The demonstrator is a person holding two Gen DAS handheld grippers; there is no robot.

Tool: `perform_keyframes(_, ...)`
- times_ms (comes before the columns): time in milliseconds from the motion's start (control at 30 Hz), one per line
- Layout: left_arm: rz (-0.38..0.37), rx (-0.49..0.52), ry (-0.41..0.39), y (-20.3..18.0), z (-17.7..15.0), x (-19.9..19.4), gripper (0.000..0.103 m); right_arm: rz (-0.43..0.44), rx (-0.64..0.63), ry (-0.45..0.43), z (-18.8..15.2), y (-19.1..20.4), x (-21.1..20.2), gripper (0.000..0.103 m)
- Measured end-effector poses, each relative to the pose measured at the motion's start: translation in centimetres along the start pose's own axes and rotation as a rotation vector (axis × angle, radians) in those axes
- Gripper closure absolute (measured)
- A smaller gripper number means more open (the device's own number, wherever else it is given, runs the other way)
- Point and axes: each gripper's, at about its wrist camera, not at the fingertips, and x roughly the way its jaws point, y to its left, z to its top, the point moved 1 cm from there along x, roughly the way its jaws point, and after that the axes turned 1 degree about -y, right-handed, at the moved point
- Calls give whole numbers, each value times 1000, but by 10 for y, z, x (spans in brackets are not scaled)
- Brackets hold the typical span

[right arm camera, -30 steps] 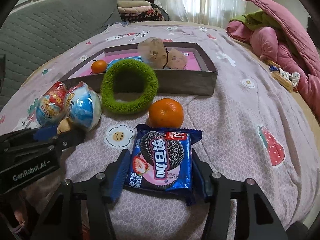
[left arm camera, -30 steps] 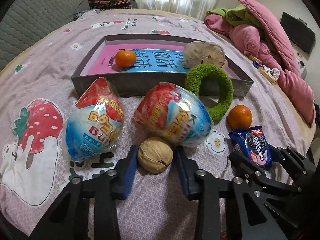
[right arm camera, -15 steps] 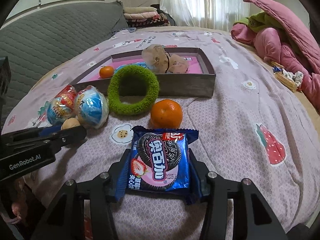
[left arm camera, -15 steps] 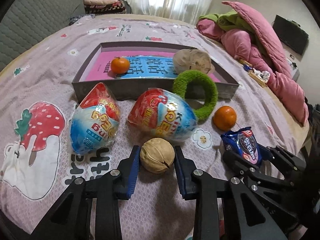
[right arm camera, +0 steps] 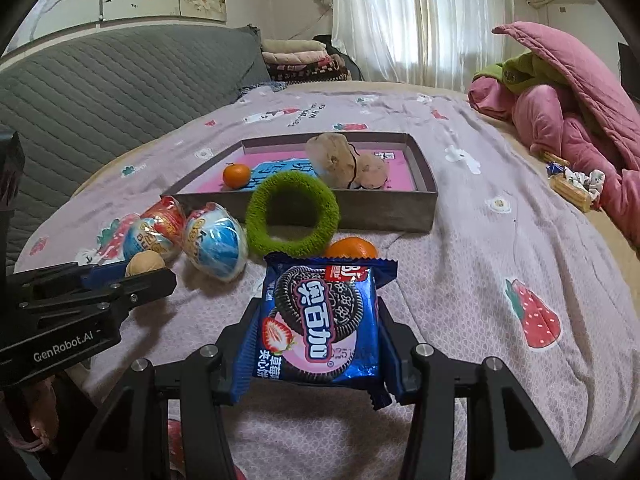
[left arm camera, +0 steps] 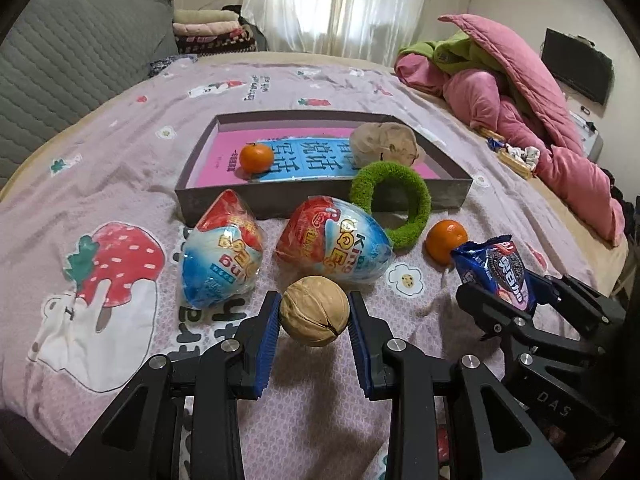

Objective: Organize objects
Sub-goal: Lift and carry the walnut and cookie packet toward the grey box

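My left gripper (left arm camera: pixel 314 314) is shut on a walnut (left arm camera: pixel 315 310) and holds it above the bedsheet. My right gripper (right arm camera: pixel 316 336) is shut on a blue Oreo cookie packet (right arm camera: pixel 320 320), also lifted; the packet shows in the left wrist view (left arm camera: pixel 500 272). A grey box (left arm camera: pixel 280 200) holds a pink-and-blue book, an orange (left arm camera: pixel 256 157) and a bagged item (left arm camera: pixel 384 145). A green fuzzy ring (left arm camera: pixel 390 202) leans on the box front. Two wrapped toy eggs (left arm camera: pixel 224 260) (left arm camera: pixel 334 244) and a second orange (left arm camera: pixel 445 241) lie before the box.
A pile of pink and green quilts (left arm camera: pixel 520 92) lies at the right of the bed. A grey padded headboard (right arm camera: pixel 100 92) and folded blankets (right arm camera: pixel 304 60) stand at the back left. Small wrapped snacks (right arm camera: pixel 572 188) lie by the quilts.
Both grippers have closed on their objects and risen: the walnut and the cookie packet are lifted off the sheet, and both views look from higher up.
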Motion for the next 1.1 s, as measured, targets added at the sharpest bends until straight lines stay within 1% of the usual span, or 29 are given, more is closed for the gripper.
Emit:
perform_keyframes(267, 38, 9, -50, 0, 6, -23, 69, 15, -19, -50, 8, 8, -18, 51)
perform_keyframes(500, 39, 16, -69, -2, 8, -32, 69, 11, -31, -78, 15, 13, -27, 51)
perform_keyframes(767, 72, 29, -75, -7, 12, -39, 69, -3, -38, -104, 21, 17, -38, 51)
perform_keyframes(1100, 89, 19, -95, -6, 17, -52, 69, -14, -46, -137, 30, 20, -52, 51)
